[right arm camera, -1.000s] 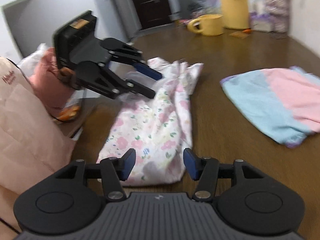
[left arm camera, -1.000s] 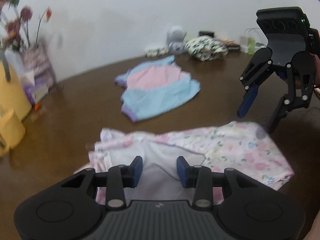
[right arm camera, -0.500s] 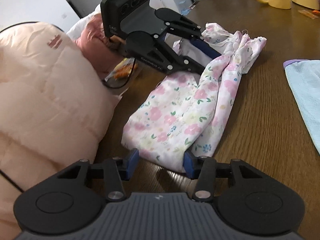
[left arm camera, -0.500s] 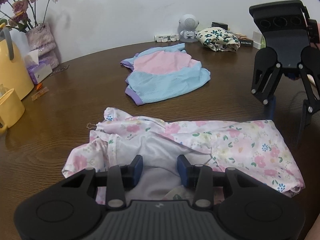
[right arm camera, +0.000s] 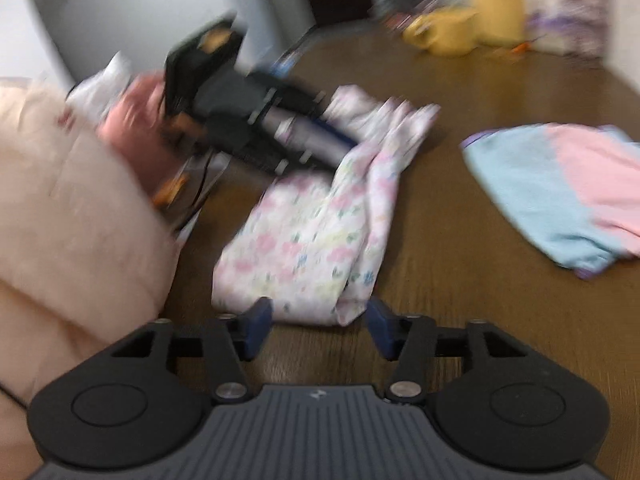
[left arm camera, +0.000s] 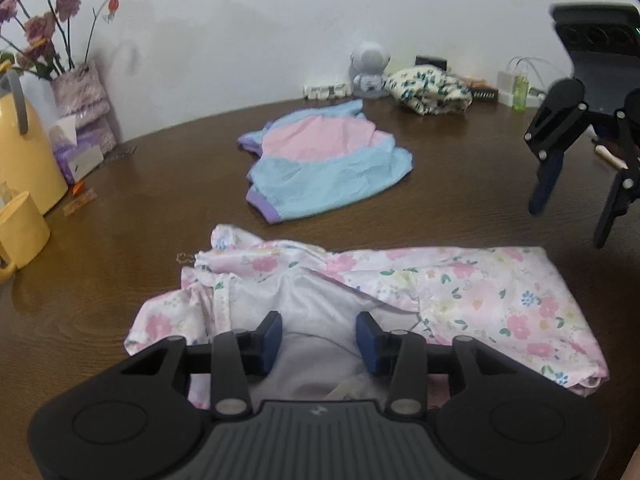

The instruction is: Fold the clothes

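A crumpled floral garment [left arm camera: 440,292] lies on the brown table [left arm camera: 140,208], its white lining turned up at my end. My left gripper [left arm camera: 318,338] is open just above that white lining, holding nothing. My right gripper [left arm camera: 572,220] hangs open above the garment's far right end, apart from the cloth. In the blurred right wrist view, my right gripper [right arm camera: 319,320] is open with the floral garment's [right arm camera: 312,240] near edge just ahead of its fingers. The left gripper [right arm camera: 332,152] sits over the far end. A blue and pink shirt [left arm camera: 324,164] lies flat farther back.
A yellow kettle [left arm camera: 20,152], a yellow mug [left arm camera: 20,232] and a vase of flowers [left arm camera: 82,108] stand at the left. A small astronaut figure [left arm camera: 370,68] and a bundled floral cloth [left arm camera: 430,90] sit by the wall. A person's padded pink sleeve [right arm camera: 68,208] fills the left of the right wrist view.
My right gripper has risen slightly and swung, blurring its view and bringing the blue and pink shirt further in. My left gripper has barely moved. Both stay open.
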Demonstrator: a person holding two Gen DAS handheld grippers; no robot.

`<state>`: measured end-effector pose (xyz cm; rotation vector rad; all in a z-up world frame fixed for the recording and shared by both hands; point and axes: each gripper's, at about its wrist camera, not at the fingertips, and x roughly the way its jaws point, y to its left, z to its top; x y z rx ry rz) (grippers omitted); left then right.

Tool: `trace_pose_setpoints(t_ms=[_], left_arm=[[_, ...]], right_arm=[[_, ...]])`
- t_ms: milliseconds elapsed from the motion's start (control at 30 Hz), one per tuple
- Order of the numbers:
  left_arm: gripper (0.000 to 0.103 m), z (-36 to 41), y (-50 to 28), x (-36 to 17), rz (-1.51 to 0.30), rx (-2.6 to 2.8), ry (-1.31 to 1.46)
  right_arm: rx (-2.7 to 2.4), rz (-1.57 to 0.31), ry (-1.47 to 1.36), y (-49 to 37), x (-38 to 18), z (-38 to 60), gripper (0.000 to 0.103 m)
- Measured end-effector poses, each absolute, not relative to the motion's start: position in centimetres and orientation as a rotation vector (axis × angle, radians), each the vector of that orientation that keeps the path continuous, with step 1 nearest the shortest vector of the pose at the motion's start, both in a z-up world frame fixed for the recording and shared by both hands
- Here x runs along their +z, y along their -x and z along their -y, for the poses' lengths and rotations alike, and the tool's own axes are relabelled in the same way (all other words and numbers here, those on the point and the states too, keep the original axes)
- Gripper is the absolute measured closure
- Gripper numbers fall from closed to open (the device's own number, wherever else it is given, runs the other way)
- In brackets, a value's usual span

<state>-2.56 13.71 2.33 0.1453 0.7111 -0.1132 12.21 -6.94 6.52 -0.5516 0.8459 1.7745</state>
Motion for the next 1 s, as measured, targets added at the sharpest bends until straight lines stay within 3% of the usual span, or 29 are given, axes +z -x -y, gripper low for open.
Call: trace_pose_setpoints(t_ms=[33, 100, 167, 233, 367, 433, 500, 567, 700, 867, 1000], left_arm=[[0.047, -13.6, 3.0, 2.6, -0.693, -0.117, -0.144], [0.025, -13.5, 3.9, 3.2, -0.656, -0.126, -0.142], [0.017, -13.4, 4.9, 3.8, -0.620, -0.134, -0.139], [0.014, -13.2, 5.8, 4.4, -0.583, -0.143, -0.137], [0.015, -12.6, 7.2, 4.9, -0.530, -0.198, -0.109], [0.026, -12.0, 7.2, 4.6, -0.540, -0.232, -0.116], [0.072, -11.1, 6.7, 3.9, -0.580, -0.282, -0.160], [0.087, -10.3, 6.2, 3.1, -0.620, -0.330, -0.207], [0.087, -9.3, 5.3, 1.7, -0.649, -0.347, -0.290], [0.087, -9.9, 5.1, 0.5, -0.657, -0.360, -0.285], [0.087, -10.6, 5.3, 0.2, -0.642, -0.376, -0.248]], right_arm=[[1.717, -0.824, 0.490, -11.7, 6.8, 8.0, 0.032], [1.630, -0.794, 0.389, -10.7, 6.9, 9.3, 0.018], [1.548, -0.781, 0.292, -9.5, 6.7, 10.3, 0.014], [1.468, -0.778, 0.187, -8.5, 6.4, 11.2, 0.004], [1.340, -0.832, -0.016, -6.9, 5.1, 11.8, 0.004], [1.297, -0.862, -0.110, -6.1, 4.2, 12.1, 0.004], [1.248, -0.903, -0.183, -5.5, 3.2, 12.2, 0.012], [1.203, -0.943, -0.241, -5.0, 2.1, 12.2, 0.025], [1.109, -1.018, -0.325, -4.3, 0.3, 12.2, 0.042], [1.010, -1.056, -0.417, -3.7, -0.7, 11.8, 0.048], [0.929, -1.097, -0.496, -3.5, -1.4, 11.3, 0.072]])
